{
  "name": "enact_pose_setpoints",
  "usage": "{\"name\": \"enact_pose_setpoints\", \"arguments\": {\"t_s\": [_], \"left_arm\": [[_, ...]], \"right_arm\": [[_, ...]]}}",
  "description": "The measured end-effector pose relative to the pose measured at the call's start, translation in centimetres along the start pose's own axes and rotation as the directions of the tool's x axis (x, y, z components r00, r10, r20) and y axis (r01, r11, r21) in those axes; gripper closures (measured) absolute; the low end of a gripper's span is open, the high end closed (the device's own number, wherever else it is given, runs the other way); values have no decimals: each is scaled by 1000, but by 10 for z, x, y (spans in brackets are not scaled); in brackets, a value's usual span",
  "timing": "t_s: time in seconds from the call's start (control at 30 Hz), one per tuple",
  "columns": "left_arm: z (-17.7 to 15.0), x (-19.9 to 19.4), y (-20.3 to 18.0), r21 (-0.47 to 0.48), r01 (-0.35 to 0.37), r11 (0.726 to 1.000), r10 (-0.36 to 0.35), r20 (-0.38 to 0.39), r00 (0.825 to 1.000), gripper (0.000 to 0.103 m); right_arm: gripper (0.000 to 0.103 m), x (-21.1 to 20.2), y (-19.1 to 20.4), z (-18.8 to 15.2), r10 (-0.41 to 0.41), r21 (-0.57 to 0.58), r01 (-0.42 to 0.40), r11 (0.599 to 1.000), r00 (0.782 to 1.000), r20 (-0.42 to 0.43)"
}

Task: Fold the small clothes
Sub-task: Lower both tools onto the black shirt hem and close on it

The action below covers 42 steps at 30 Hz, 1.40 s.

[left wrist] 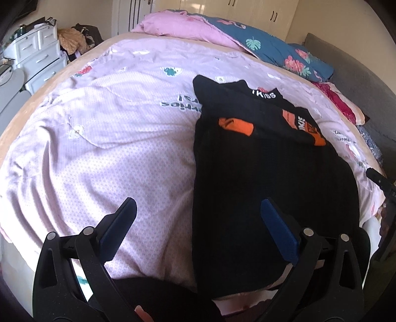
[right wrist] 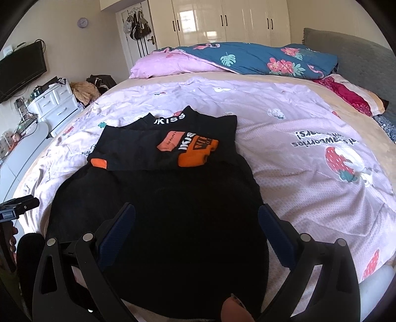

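Note:
A black top [left wrist: 267, 178] with orange patches and white "KISS" lettering lies on the lilac bedspread [left wrist: 111, 153], its sleeves folded across the chest. In the right wrist view the top [right wrist: 173, 223] lies straight ahead, hem nearest me. My left gripper [left wrist: 198, 205] is open, held above the top's left edge near the hem, holding nothing. My right gripper [right wrist: 196, 210] is open above the lower body of the top, holding nothing. The right gripper's body [left wrist: 381, 183] shows at the right edge of the left wrist view; the left gripper's body [right wrist: 17, 205] shows at the left edge of the right wrist view.
A folded pink and blue floral quilt [right wrist: 235, 59] and a red pillow [right wrist: 351, 96] lie at the bed's far end. White drawers [right wrist: 54, 104], a desk and a wall TV [right wrist: 22, 71] stand to the left. Wardrobes [right wrist: 222, 22] line the back wall.

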<state>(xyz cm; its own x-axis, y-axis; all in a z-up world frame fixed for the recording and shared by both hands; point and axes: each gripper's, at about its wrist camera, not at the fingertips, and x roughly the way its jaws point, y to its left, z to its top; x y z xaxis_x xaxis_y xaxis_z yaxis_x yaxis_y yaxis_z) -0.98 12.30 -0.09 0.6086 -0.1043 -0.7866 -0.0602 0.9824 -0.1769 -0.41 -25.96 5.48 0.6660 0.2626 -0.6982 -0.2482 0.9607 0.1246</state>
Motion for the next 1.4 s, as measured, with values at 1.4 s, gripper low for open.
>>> {"name": "enact_pose_setpoints", "arguments": {"t_s": [1.4], "left_arm": [[-48,42,-15,-37,185,982,-189,-229,955,20]], "right_arm": [[5,-1,-45,-80,-70,-32,64,997,972,-223]]}}
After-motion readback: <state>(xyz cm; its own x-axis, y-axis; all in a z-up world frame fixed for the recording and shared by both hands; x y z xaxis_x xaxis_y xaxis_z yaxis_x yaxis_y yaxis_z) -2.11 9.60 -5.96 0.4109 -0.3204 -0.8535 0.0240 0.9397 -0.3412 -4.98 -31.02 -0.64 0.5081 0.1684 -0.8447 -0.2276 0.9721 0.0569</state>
